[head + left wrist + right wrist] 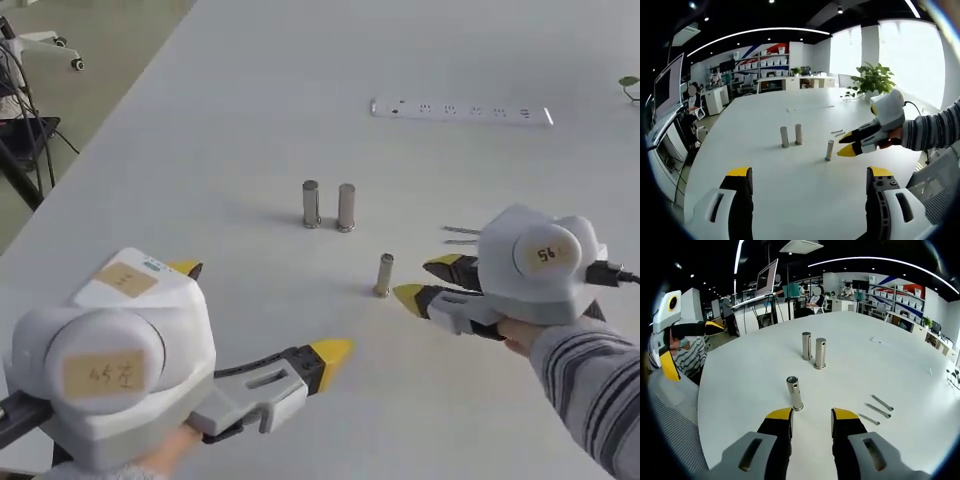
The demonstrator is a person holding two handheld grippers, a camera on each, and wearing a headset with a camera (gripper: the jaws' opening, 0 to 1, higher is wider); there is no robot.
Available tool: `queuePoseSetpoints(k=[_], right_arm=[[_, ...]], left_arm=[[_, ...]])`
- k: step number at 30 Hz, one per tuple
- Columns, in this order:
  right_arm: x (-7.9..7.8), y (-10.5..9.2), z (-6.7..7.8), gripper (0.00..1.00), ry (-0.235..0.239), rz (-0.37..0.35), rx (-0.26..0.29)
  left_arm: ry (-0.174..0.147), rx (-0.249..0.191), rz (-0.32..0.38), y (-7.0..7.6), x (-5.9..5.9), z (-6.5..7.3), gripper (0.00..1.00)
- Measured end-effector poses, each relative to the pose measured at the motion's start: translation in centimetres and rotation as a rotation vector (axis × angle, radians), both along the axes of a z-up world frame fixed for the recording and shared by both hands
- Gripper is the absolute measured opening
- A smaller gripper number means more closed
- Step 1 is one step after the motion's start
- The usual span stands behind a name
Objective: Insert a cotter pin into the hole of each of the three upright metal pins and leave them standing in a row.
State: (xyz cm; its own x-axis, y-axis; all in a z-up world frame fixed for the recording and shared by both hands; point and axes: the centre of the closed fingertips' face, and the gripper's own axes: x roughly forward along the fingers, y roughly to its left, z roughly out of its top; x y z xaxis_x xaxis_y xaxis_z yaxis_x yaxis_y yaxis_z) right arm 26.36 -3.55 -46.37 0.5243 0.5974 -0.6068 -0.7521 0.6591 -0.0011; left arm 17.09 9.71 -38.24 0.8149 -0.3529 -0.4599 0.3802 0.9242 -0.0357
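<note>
Three short silvery metal pins, all upright. In the head view, a pair at mid-frame: first pin (311,203) and second pin (346,207) just beside each other with a slim gap; third pin (384,274) alone, lower and to the right, apart from the pair and out of line with it. In the right gripper view, a dark cross-hole near the top of the second and third. Three thin cotter pins (878,410) flat at lower right of that view, side by side, roughly parallel, apart from every upright pin.
</note>
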Motion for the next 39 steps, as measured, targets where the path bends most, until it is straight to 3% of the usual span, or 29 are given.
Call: queuePoseSetpoints(k=[4, 8, 16, 21, 26, 33, 39], right_arm=[[0.4, -1.7, 0.1, 0.26, 0.026, 0.0, -0.036], [0.8, -3.4, -0.2, 0.27, 0.08, 0.007, -0.106], [2.2, -5.0, -0.2, 0.27, 0.137, 0.037, -0.156], [2.7, -5.5, -0.5, 0.27, 0.169, 0.083, -0.202], [3.7, -5.7, -0.7, 0.26, 0.194, 0.118, -0.229], [4.9, -6.1, -1.4, 0.22, 0.215, 0.192, -0.307], [4.8, -5.9, -1.9, 0.2, 0.244, 0.243, -0.336]], left_arm=[[0.0, 0.012, -0.001, 0.1, 0.1, 0.0, 0.93], [-0.004, 0.01, 0.0, 0.1, 0.2, 0.1, 0.93], [-0.003, 0.008, -0.011, -0.1, 0.2, 0.1, 0.94], [0.014, -0.032, -0.01, -0.2, 0.3, -0.1, 0.95], [0.015, -0.03, -0.02, -0.1, 0.5, -0.1, 0.98], [0.019, -0.026, -0.047, -0.2, 0.8, -0.2, 0.99], [0.019, -0.033, -0.061, -0.3, 1.0, 0.0, 0.99]])
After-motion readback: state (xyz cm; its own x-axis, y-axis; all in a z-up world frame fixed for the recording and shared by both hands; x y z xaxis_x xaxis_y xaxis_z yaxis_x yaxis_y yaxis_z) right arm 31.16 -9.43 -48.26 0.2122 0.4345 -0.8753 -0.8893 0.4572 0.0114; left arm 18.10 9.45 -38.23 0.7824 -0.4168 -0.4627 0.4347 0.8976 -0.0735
